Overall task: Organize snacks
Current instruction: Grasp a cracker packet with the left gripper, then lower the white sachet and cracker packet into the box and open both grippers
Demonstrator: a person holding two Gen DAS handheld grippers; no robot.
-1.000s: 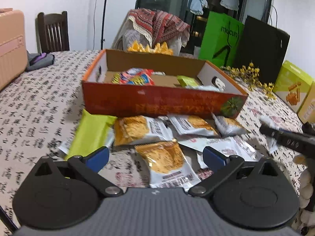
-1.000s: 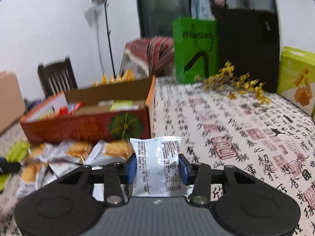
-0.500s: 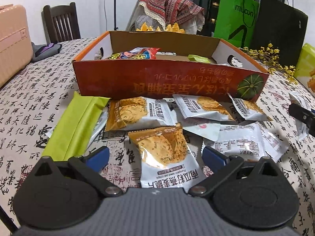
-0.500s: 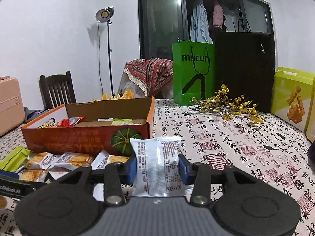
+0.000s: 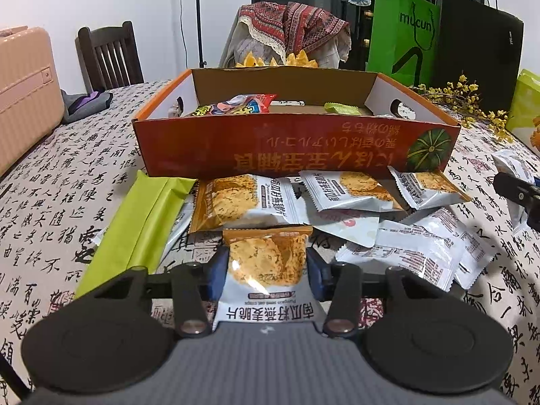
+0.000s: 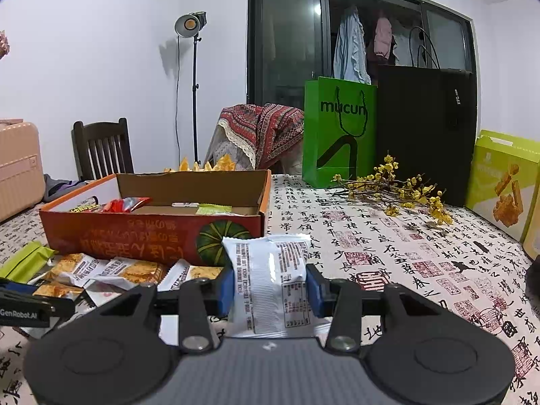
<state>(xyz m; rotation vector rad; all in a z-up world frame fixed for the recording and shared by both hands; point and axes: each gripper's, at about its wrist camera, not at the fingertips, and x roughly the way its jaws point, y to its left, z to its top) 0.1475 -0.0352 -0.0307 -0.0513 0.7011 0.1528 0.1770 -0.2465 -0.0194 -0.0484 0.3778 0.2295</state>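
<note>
Calligraphy tablecloth (image 5: 50,182): left tool (image 5: 266,266), just closing, pinches orange crisp packet (image 5: 266,263); right tool (image 6: 270,287) grips white packet (image 6: 270,283).

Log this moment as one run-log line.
left tongs: just closed on orange crisp packet | right tongs: shut on white packet | orange box: few snacks inside | loose packets before box

Before you: white walls (image 6: 101,50), a dark sliding window (image 6: 287,40), a studio lamp on a stand (image 6: 190,25), and a dark wooden chair (image 6: 101,148) at the tabletop's far left edge.
</note>
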